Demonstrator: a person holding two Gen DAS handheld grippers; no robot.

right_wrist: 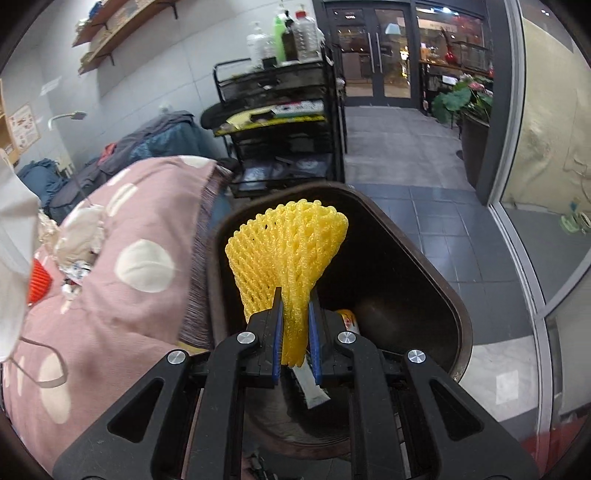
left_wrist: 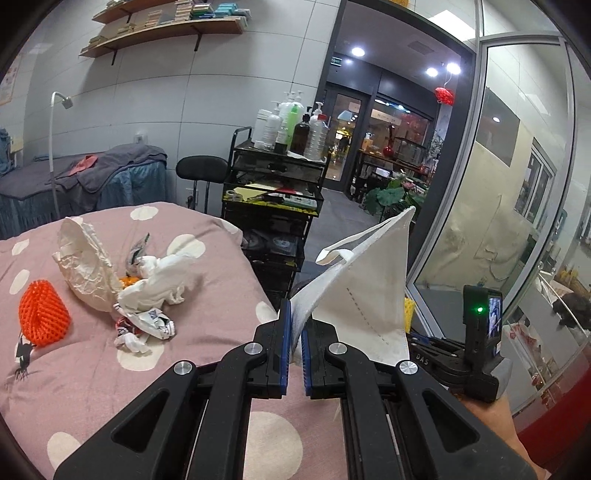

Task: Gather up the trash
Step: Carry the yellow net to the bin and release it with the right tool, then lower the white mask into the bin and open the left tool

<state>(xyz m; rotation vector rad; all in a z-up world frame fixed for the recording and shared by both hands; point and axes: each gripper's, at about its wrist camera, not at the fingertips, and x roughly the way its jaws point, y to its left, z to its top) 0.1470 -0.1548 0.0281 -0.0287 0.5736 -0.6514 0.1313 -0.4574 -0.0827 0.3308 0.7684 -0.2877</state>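
Trash split between both hands and the bed. Yellow foam net sleeve (right_wrist: 286,254) is pinched at its narrow end in the right gripper (right_wrist: 295,332), blue pads pressed on it, fanned end sticking up over the open mouth of a dark brown bin (right_wrist: 436,280). Bin stands on the floor tight against the bed edge; inside it, a white wrapper-like piece (right_wrist: 312,387) and something with red print, hard to make out. White face mask (left_wrist: 365,291) is clamped by one edge in the left gripper (left_wrist: 294,336), jaws closed on it, rest of the mask standing up and to the right, ear loop hanging free. Left gripper is held above the bed corner, with the right hand's device (left_wrist: 480,343) just beside it at right.

More trash on the pink polka-dot bedspread (left_wrist: 207,266): orange foam net (left_wrist: 44,317), crumpled white paper bag (left_wrist: 85,269), wadded white tissue (left_wrist: 155,284), crushed printed wrapper (left_wrist: 147,325), all near each other. Beyond the bed, black mesh cart (left_wrist: 273,192) with bottles (left_wrist: 291,125) on top, black stool (left_wrist: 201,168), wall shelves (left_wrist: 162,29), glass doors.
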